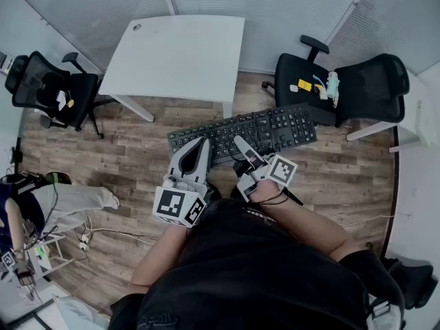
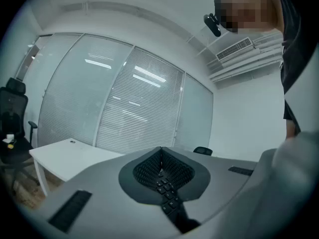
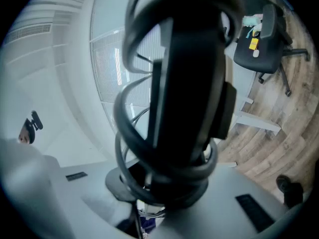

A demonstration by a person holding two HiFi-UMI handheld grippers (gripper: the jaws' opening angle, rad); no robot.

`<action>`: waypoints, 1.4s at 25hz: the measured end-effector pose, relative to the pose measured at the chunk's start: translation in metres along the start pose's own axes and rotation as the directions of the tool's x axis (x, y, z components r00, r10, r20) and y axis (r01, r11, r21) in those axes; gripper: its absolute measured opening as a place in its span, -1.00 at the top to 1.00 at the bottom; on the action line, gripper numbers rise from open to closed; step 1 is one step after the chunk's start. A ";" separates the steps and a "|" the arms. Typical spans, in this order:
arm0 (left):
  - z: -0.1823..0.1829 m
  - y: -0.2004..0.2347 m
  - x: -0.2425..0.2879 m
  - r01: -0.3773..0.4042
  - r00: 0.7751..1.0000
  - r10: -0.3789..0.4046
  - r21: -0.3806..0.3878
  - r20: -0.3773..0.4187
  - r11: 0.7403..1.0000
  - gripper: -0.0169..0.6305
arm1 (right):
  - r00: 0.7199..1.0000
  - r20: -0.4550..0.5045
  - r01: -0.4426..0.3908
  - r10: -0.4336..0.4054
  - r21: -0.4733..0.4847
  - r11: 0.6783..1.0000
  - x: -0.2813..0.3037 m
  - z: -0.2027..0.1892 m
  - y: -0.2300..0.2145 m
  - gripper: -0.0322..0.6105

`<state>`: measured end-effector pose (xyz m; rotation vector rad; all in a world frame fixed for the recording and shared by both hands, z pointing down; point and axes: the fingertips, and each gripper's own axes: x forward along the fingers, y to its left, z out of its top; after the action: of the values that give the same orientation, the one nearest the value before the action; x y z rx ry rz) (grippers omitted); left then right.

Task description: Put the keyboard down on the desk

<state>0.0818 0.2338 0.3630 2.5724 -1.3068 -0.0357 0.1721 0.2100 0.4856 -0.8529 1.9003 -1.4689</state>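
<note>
We hold the black keyboard (image 1: 254,130) in the air over the wooden floor (image 1: 137,136), well short of the white desk (image 1: 179,53), which stands farther off and a little left. The left gripper (image 1: 198,146) has its jaws pinched on the keyboard's near edge at the left end, with keys showing between the pads. The right gripper (image 1: 242,145) is clamped on the same edge near the middle, and the keyboard's coiled cable (image 3: 129,128) is bunched at its jaws.

To do this well, we should carry it forward with both grips firm and the board level. We should lower it flat onto the bare top and keep the cable from catching under it. We should let go only once it rests.

The desk top looks smooth and bare. Black office chairs stand left (image 1: 55,91) and right (image 1: 344,84), and blinds (image 2: 134,103) line the far wall.
</note>
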 end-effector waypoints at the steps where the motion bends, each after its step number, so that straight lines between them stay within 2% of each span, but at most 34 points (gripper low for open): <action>1: 0.000 -0.001 0.001 0.002 1.000 -0.002 0.000 0.000 1.000 0.90 | 1.000 0.000 0.001 -0.001 0.001 1.000 0.000 0.000 0.000 0.62; 13: -0.006 0.005 0.007 0.018 1.000 -0.018 -0.009 -0.003 1.000 0.90 | 1.000 0.012 0.007 -0.007 -0.003 1.000 0.003 0.004 -0.008 0.60; 18: -0.003 0.021 0.014 0.025 1.000 -0.025 -0.018 -0.002 1.000 0.90 | 1.000 0.014 0.025 -0.024 -0.020 0.999 0.019 0.008 -0.011 0.60; 24: 0.007 0.053 0.023 0.038 0.999 -0.038 -0.019 0.008 0.999 0.90 | 0.999 0.032 0.034 -0.033 -0.021 0.999 0.052 0.011 -0.012 0.60; 35: 0.051 0.144 0.020 0.077 0.997 -0.077 0.014 0.020 0.997 0.90 | 0.995 0.091 0.051 -0.045 -0.066 0.997 0.144 -0.002 0.003 0.60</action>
<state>-0.0267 0.1257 0.3500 2.6395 -1.2180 -0.0682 0.0800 0.0999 0.4739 -0.9857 1.8849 -1.3764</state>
